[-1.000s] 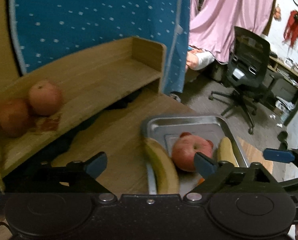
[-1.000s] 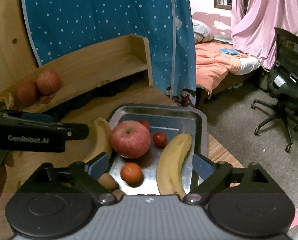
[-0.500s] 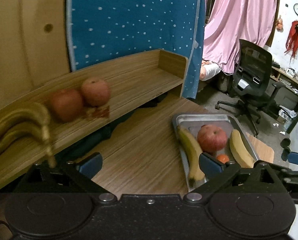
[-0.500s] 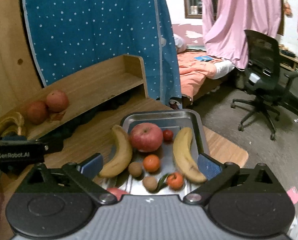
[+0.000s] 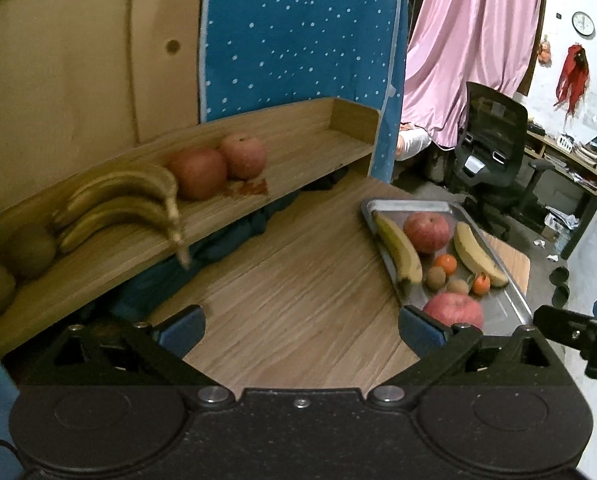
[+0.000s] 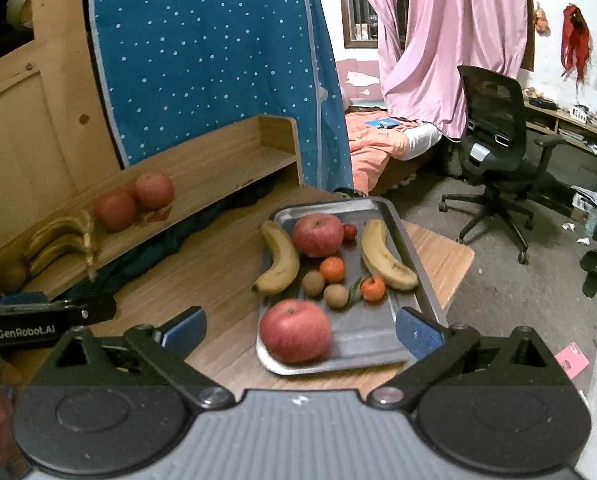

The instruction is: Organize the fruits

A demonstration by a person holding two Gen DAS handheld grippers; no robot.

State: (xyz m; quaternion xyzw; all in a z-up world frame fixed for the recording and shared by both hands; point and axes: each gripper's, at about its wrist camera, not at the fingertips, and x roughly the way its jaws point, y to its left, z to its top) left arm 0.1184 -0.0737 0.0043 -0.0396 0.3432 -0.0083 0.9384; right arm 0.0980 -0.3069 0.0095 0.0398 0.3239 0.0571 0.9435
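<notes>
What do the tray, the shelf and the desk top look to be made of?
Tray: metal, likely stainless steel; grey, dull sheen, thin rolled rim. Shelf: light wood or wood-look board with printed-looking grain and rounded end panel. Desk top: wood-grain surface, probably laminate; smooth with a slight gloss.

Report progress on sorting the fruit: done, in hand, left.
Done: two apples, a banana bunch and kiwis sit on the wooden shelf. In hand: nothing; the left gripper and right gripper are open and empty. Left: the metal tray holds two apples, two bananas, oranges, kiwis and a small red fruit.
</notes>
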